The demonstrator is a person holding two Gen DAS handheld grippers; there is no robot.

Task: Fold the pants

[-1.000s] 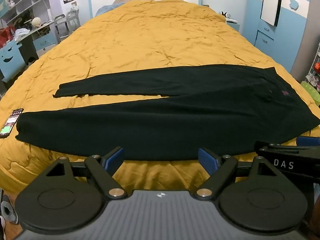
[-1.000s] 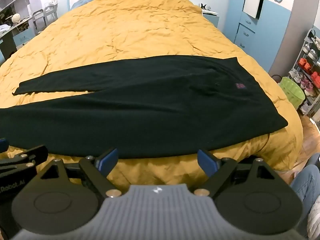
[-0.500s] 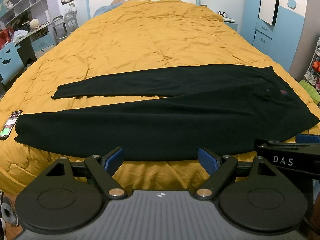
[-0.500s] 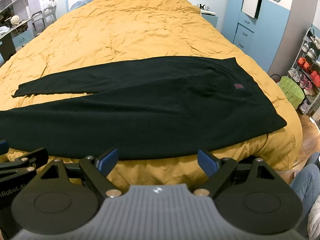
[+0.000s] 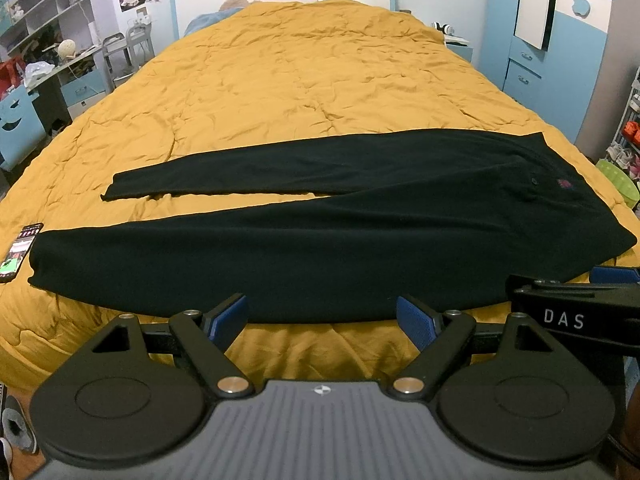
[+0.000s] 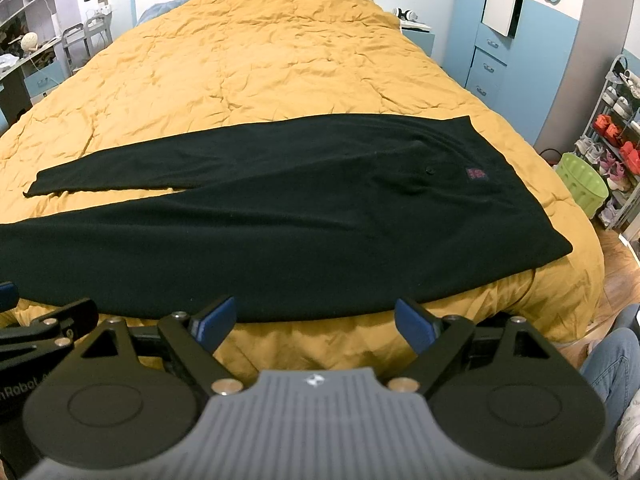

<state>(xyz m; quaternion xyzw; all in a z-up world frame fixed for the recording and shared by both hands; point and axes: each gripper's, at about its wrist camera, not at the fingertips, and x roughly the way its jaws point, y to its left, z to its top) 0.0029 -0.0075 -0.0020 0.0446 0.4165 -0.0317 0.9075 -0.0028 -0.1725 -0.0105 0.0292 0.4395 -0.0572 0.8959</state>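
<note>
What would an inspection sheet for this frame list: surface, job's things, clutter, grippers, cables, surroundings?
Surface: wrinkled mustard-yellow quilt covering the bed.
Job's things: long black fabric pants spread flat, legs apart, waist at right, unfolded.
Clutter: lit black smartphone beside the near leg's hem.
Grippers: left gripper and right gripper open, short of the pants, holding nothing.
Cables: nothing seen.
Surroundings: round lime-green plastic basket, blue-and-white wardrobe.
</note>
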